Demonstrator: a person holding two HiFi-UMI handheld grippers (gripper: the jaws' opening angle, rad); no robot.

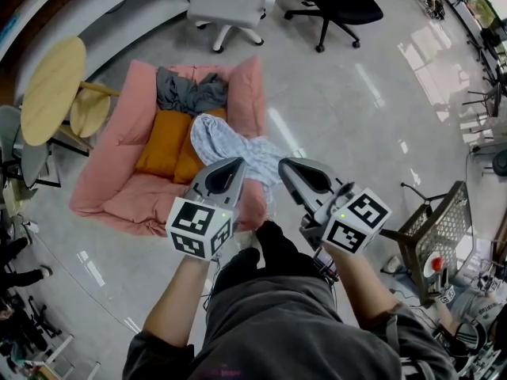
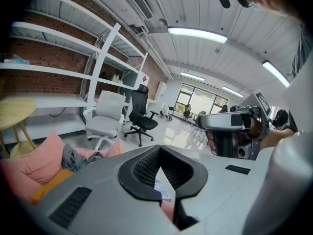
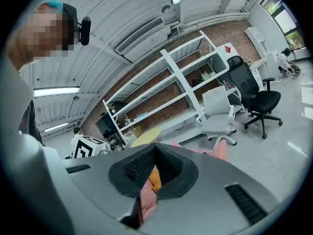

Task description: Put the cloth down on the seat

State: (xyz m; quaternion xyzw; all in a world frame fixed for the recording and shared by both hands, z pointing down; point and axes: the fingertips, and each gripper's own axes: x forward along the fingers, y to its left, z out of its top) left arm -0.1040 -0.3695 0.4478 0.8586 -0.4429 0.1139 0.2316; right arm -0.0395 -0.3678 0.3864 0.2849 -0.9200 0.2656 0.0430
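The light blue-white cloth lies crumpled over the right front part of the pink seat, partly across an orange cushion. A grey cloth lies at the seat's back. My left gripper hangs just above the cloth's near edge, shut, with nothing in it. My right gripper hovers beside it at the cloth's right end, also shut and empty. Past the left gripper, a strip of the cloth shows below. Past the right gripper, the orange cushion shows.
A round wooden table stands left of the seat. A white office chair and a black office chair stand behind it on the glossy floor. A wire basket is at the right. The person's legs are right below the grippers.
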